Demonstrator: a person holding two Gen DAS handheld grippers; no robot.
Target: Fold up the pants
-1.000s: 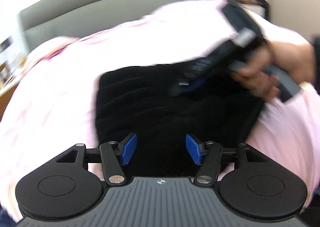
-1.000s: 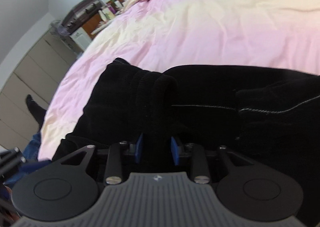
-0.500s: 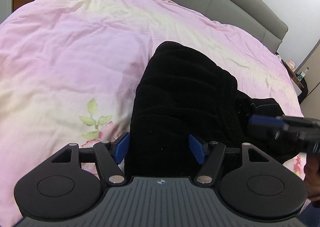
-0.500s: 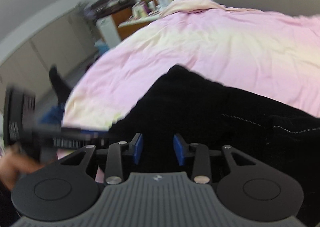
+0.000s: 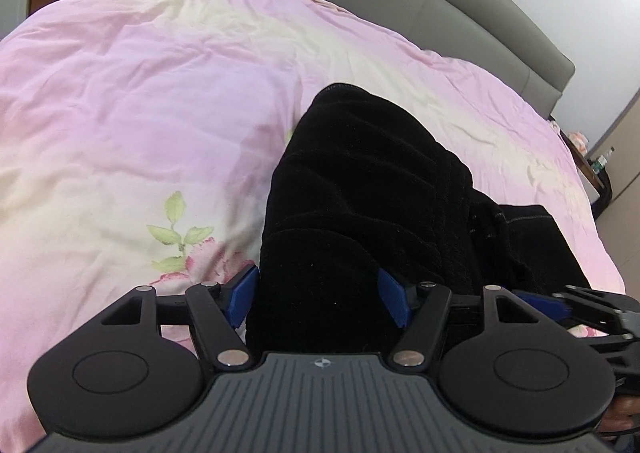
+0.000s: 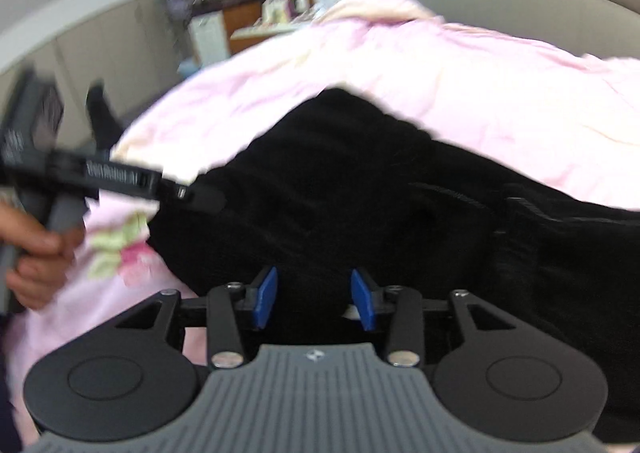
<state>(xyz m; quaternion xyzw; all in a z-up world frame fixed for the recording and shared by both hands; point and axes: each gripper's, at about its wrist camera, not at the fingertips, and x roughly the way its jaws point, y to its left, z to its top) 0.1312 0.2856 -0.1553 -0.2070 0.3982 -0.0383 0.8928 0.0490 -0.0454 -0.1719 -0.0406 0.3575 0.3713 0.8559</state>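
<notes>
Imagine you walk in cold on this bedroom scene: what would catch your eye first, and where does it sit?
The bunched black fabric pants stand out first, a dark heap at mid-bed on the pale pink floral duvet. Next come the blue fingers of the left gripper, set wide apart around the near end of the pants. Behind the bed runs a grey padded headboard.

White lettering on the left tongs [image 6: 200,197], too blurred to read

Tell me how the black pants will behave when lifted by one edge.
Probably floppy: the black pants lie in soft, bunched folds on the pink duvet. Their thick ribbed fabric looks fairly heavy, so unheld layers would likely sag and unfold.
</notes>
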